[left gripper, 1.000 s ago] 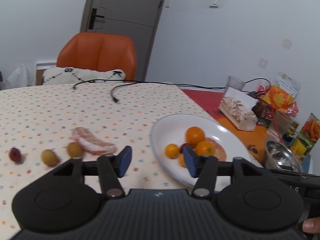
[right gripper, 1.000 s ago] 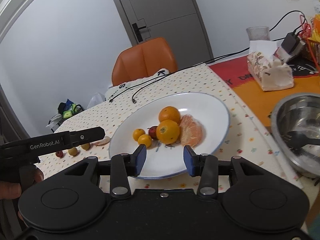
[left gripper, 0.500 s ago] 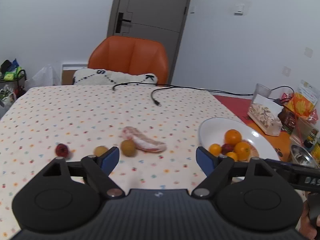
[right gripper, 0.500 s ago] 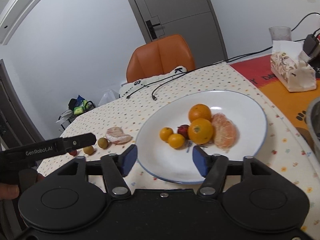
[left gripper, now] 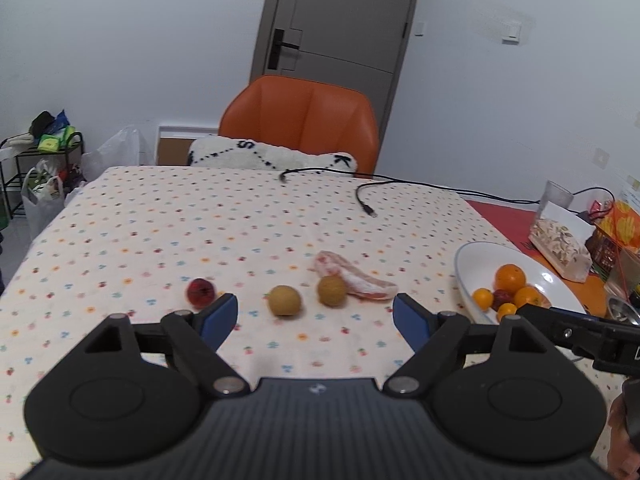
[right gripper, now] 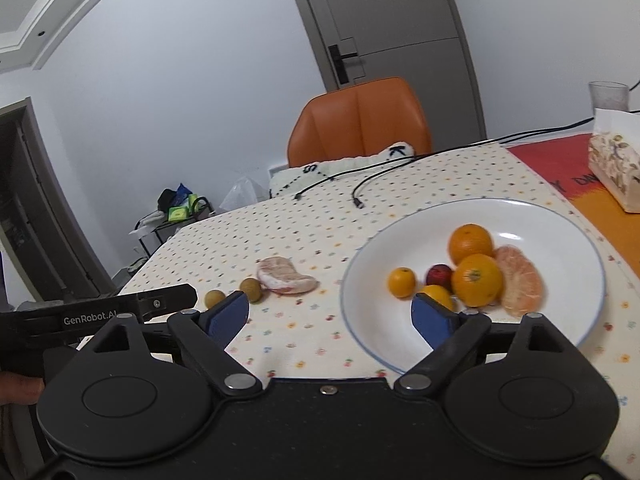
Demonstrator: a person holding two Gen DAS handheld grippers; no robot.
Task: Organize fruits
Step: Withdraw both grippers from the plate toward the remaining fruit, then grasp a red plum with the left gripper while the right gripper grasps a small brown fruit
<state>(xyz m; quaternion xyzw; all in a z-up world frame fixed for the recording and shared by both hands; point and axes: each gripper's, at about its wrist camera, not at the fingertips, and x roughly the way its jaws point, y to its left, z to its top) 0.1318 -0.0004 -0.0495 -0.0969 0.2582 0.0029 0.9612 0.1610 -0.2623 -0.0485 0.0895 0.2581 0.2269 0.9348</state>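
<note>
Left of the white plate point(left gripper: 464, 264), open tablecloth point(left gripper: 200, 216) is broken only by a row: pomelo segment point(left gripper: 360, 276), two brown longans point(left gripper: 331, 290) point(left gripper: 284, 300), a red fruit point(left gripper: 201, 292). Behind the plate, loose cables point(left gripper: 366, 200) cross; to its right, a tissue box point(left gripper: 560, 242) blocks passage

"GenRobot.AI" on the left hand-held gripper point(right gripper: 168, 298) body, letters "S" and "K" on the white cushion point(left gripper: 272, 157)

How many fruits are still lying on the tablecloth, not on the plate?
4, in a row left of the plate: a red fruit far left, two brown fruits, then a peeled pomelo piece touching the second. The tools may hide more.
</note>
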